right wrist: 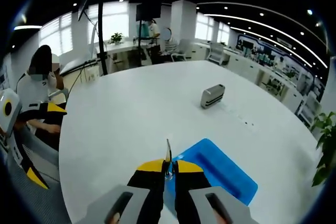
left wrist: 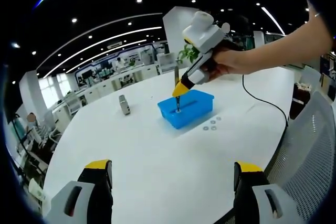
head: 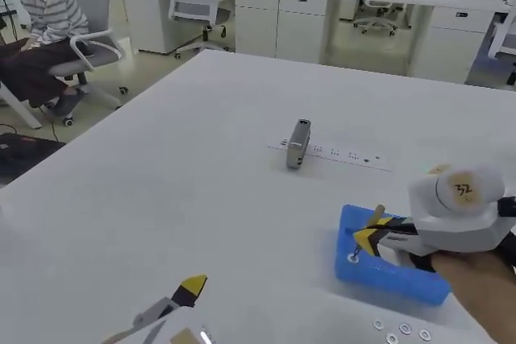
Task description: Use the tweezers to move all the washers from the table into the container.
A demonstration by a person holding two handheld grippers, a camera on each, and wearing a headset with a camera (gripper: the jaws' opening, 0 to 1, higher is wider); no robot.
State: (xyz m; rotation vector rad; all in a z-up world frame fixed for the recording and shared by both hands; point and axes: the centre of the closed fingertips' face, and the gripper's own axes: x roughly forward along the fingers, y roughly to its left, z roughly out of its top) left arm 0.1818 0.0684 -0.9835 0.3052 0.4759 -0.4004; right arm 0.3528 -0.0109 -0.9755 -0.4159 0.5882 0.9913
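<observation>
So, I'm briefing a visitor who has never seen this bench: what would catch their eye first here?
The bright blue container on the white table, with the right tool shut on tweezers pointing down into it. Next, the few washers lying on the table beside it, and a small grey box standing alone mid-table.

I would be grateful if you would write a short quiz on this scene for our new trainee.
1. Short answer: where do the loose washers lie relative to the blue container?
2. True or false: the left gripper is shut on the tweezers.
3. Multiple choice: the tweezers' tips point A) into the container, B) at the washers, C) at the left gripper.
Key:
1. Outside it, on the table just beside it.
2. False: the left gripper is open, and the right gripper holds the tweezers.
3. A.
</observation>
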